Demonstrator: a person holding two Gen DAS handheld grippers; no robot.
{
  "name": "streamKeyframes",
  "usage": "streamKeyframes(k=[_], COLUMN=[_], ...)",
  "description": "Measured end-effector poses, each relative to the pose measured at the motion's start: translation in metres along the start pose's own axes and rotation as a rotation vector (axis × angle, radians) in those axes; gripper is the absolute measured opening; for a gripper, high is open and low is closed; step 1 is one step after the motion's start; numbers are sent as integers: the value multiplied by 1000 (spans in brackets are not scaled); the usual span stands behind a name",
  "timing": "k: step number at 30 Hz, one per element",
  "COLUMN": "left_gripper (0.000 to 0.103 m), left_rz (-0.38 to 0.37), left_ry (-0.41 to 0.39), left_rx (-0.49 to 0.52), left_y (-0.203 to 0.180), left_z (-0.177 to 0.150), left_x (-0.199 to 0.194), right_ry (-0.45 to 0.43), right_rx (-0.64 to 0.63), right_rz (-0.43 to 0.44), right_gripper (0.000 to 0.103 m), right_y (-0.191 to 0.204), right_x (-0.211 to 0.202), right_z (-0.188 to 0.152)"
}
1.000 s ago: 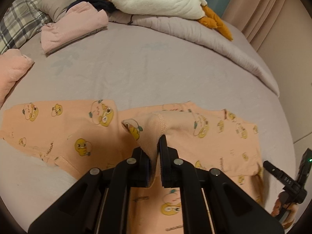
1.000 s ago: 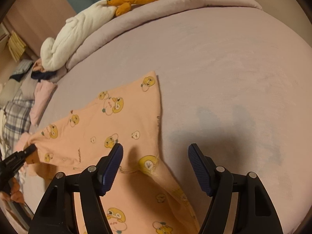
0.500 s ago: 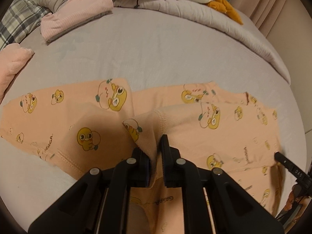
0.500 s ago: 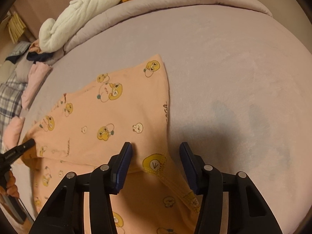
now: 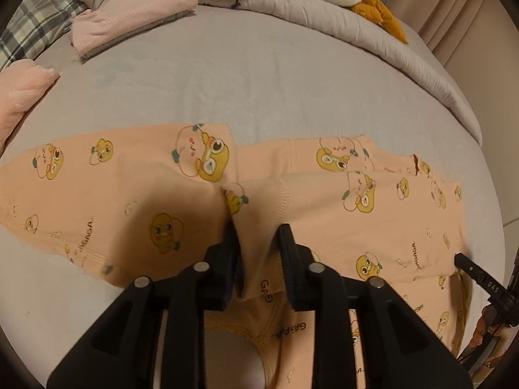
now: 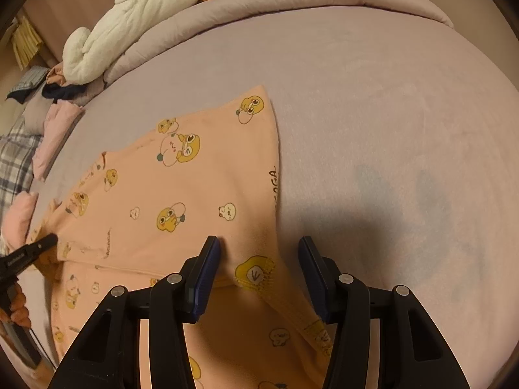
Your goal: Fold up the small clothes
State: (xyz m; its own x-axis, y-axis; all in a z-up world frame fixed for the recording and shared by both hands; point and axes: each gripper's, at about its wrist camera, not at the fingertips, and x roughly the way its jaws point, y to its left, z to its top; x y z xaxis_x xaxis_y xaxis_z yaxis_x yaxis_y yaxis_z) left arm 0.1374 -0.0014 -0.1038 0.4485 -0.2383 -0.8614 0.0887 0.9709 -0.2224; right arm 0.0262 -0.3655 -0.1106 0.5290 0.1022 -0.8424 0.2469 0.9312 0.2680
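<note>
Left wrist view showed your left gripper (image 5: pixel 258 243) parted around a raised fold of the peach garment (image 5: pixel 373 227) lying on the bed (image 5: pixel 259 81) (right gripper (image 6: pixel 258 259) likewise spread), so withdrawing carelessly risked dragging the fold askew.

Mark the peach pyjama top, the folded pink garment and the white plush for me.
peach pyjama top (image 6: pixel 201 194), right wrist view, flat middle panel.
folded pink garment (image 5: pixel 129 16), left wrist view, top layer.
white plush (image 6: pixel 136 22), right wrist view, body.
</note>
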Motion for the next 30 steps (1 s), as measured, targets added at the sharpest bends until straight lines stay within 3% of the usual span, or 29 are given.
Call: streamKeyframes(k=[4, 9, 13, 21, 26, 30], left_gripper=[38, 41, 59, 59, 60, 60], left_rz=[-18, -26, -5, 126, 158, 198], left_ry=[18, 21, -34, -135, -185, -210], left_rx=[-51, -81, -131, -301, -457, -563], left_y=[10, 16, 32, 99, 146, 181], left_z=[-2, -6, -9, -16, -30, -41], left_x=[1, -6, -30, -75, -99, -110], right_ry=[-1, -2, -3, -101, -168, -196], right_rx=[-1, -3, 3, 9, -21, -39], right_rz=[-6, -14, -26, -22, -3, 13], right_gripper=[53, 53, 53, 53, 53, 60], right_y=[2, 4, 6, 10, 24, 36], right_x=[2, 2, -1, -42, -68, -80], right_z=[1, 0, 1, 4, 4, 3])
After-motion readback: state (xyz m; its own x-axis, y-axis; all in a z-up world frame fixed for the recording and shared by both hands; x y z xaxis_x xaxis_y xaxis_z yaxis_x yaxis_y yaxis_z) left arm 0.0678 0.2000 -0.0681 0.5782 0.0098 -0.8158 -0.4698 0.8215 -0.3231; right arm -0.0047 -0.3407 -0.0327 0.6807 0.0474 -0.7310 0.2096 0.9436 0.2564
